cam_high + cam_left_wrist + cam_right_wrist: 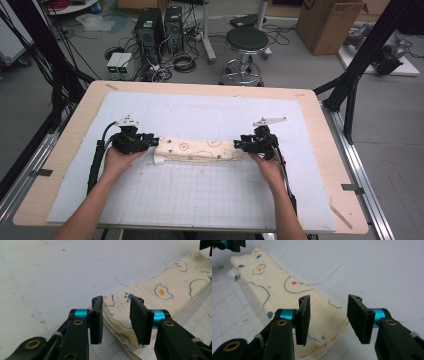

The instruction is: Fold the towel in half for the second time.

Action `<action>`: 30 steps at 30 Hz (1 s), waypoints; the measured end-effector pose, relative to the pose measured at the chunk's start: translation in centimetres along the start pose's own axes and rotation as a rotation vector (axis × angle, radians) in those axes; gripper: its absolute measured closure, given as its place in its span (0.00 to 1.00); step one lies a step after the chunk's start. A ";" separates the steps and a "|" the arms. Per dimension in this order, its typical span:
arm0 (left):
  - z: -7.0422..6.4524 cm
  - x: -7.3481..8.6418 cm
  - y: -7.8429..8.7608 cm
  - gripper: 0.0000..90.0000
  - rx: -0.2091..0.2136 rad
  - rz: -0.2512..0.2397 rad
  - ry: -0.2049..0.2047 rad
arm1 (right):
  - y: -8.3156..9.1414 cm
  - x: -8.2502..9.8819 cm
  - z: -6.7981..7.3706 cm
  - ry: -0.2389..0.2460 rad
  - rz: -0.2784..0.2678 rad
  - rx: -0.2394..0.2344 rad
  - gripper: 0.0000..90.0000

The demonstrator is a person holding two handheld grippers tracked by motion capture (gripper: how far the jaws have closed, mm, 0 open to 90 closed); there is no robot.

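A cream cloth (200, 149) printed with fried eggs lies folded into a long strip across the white mat (210, 110). My left gripper (155, 142) is at its left end and my right gripper (239, 145) at its right end, each held in a hand. In the left gripper view the jaws (116, 300) stand open with the cloth's end (170, 290) lying between them, not pinched. In the right gripper view the jaws (329, 298) are open too. The cloth's other end (274, 282) lies between them, nearer the left jaw, with a gap at the right one.
The mat, gridded on its near half, covers most of a wooden table (325, 145). Beyond the far edge stand a black stool (246, 42), computer towers (150, 30) with cables, and a cardboard box (327, 22). Black frame posts (360, 65) rise at the right.
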State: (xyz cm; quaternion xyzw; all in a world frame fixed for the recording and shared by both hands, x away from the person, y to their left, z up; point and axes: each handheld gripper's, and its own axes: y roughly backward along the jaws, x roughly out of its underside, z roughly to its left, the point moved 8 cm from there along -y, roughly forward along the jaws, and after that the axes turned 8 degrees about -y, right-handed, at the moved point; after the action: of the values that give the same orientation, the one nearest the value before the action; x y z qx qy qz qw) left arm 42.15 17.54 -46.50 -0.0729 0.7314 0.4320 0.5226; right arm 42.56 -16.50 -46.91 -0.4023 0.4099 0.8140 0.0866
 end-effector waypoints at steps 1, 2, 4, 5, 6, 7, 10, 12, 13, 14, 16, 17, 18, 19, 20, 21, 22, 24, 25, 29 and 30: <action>0.0 0.0 0.2 0.69 0.002 -0.004 -0.009 | 0.1 -0.1 0.1 0.004 -0.006 -0.001 0.57; -0.1 -0.1 0.2 0.69 0.004 -0.010 -0.005 | 0.2 -0.1 0.2 0.004 -0.010 0.000 0.56; -0.3 -0.1 0.4 0.69 0.006 -0.013 -0.008 | 0.4 -0.2 0.3 0.003 -0.012 -0.003 0.54; -0.3 -0.1 0.5 0.68 0.009 -0.017 -0.010 | 0.6 -0.2 0.4 0.004 -0.014 -0.006 0.52; -0.4 -0.2 0.6 0.68 0.010 -0.020 -0.009 | 0.7 -0.2 0.5 0.008 -0.015 -0.006 0.51; -0.4 -0.2 0.7 0.67 0.015 -0.023 -0.010 | 0.8 -0.3 0.5 0.009 -0.019 -0.001 0.48; -0.8 -0.4 1.0 0.66 0.031 -0.036 -0.017 | 1.2 -0.4 0.7 0.008 -0.031 -0.011 0.46; -0.9 -0.5 1.2 0.66 0.031 -0.043 -0.023 | 1.5 -0.5 0.8 0.006 -0.040 -0.011 0.43; -1.0 -0.5 1.3 0.65 0.034 -0.044 -0.027 | 1.5 -0.6 0.9 0.005 -0.046 -0.010 0.41; -1.0 -0.6 1.4 0.65 0.033 -0.045 -0.027 | 1.6 -0.6 0.9 0.001 -0.049 -0.009 0.40; -1.1 -0.6 1.7 0.64 0.037 -0.052 -0.029 | 1.8 -0.6 0.9 -0.003 -0.051 -0.009 0.38; -1.2 -0.6 1.7 0.63 0.037 -0.054 -0.027 | 1.9 -0.6 0.9 0.002 -0.053 -0.003 0.36; -1.2 -0.7 1.9 0.62 0.040 -0.057 -0.032 | 1.9 -0.6 1.0 -0.001 -0.051 -0.003 0.36; -1.3 -0.7 2.0 0.62 0.041 -0.059 -0.033 | 2.0 -0.6 1.0 -0.003 -0.052 -0.003 0.36; -1.3 -0.7 2.0 0.62 0.042 -0.061 -0.033 | 2.1 -0.6 1.1 0.000 -0.057 -0.004 0.35; -1.4 -0.6 2.2 0.61 0.042 -0.062 -0.037 | 2.2 -0.7 1.1 0.000 -0.059 -0.004 0.35; -1.4 -0.6 2.2 0.60 0.042 -0.061 -0.039 | 2.3 -0.7 1.2 0.003 -0.061 -0.005 0.34; -1.4 -0.5 2.4 0.59 0.041 -0.062 -0.039 | 2.4 -0.7 1.2 0.016 -0.063 0.000 0.33; -1.4 -0.5 2.5 0.58 0.042 -0.061 -0.042 | 2.4 -0.7 1.4 0.014 -0.063 0.003 0.32; -1.5 -0.3 3.0 0.54 0.042 -0.060 -0.046 | 2.6 -0.5 1.7 0.022 -0.050 0.010 0.29; -1.6 -0.2 3.1 0.53 0.035 -0.064 -0.049 | 2.6 -0.6 1.8 0.027 -0.051 0.010 0.29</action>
State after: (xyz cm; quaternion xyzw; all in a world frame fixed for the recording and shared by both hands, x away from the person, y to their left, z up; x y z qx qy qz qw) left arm 39.39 18.24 -44.45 -0.0767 0.7229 0.4039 0.5553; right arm 40.64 -16.75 -44.33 -0.4232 0.4048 0.8039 0.1040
